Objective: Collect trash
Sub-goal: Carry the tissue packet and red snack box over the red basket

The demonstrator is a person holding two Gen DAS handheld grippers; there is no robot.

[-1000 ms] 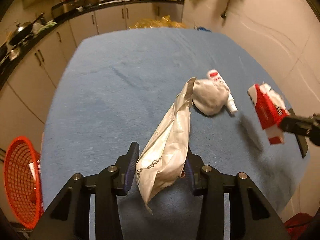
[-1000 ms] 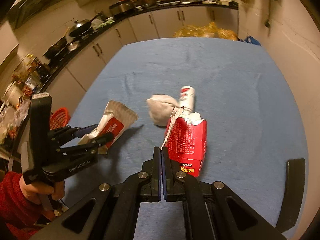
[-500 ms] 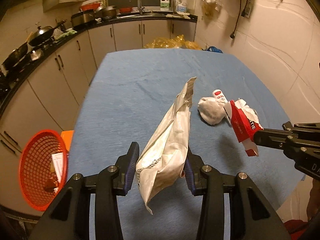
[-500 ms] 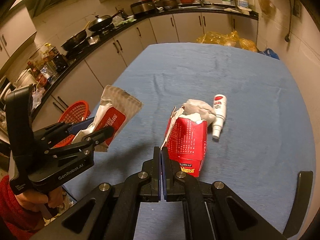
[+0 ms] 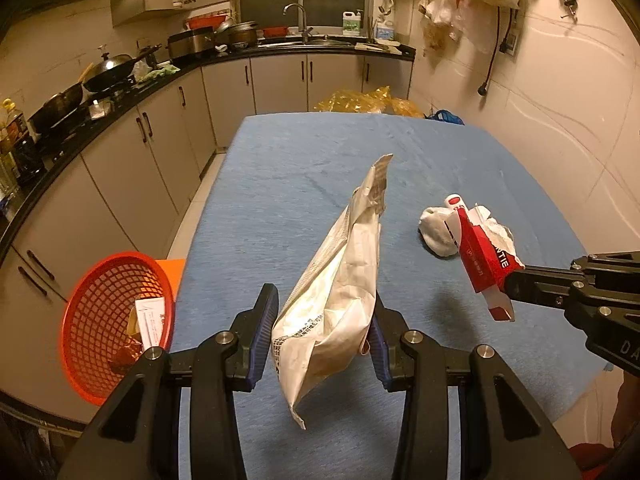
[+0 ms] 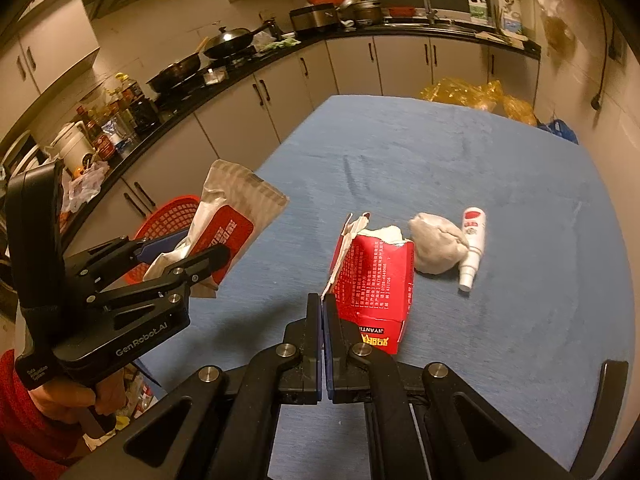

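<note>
My left gripper (image 5: 322,320) is shut on a crumpled white food bag (image 5: 340,280), held up over the near edge of the blue table (image 5: 320,168). From the right wrist view the same bag (image 6: 228,216) shows a red label, pinched in the left gripper (image 6: 188,256). My right gripper (image 6: 322,308) is shut on the torn edge of a red carton (image 6: 376,280), which hangs above the table; the carton (image 5: 484,256) also shows at the right gripper (image 5: 516,280). A grey crumpled wad (image 6: 436,248) and a small white bottle (image 6: 472,244) lie on the cloth.
A red mesh basket (image 5: 116,320) with some scraps inside stands on the floor left of the table, also seen as a basket (image 6: 172,216) behind the bag. Cabinets and a counter with woks (image 5: 108,72) run along the left. Yellow bags (image 5: 360,100) sit past the far end.
Both grippers have pulled back and risen with their loads, turning left. The basket has come further into view. The wad and bottle stay put on the table.
</note>
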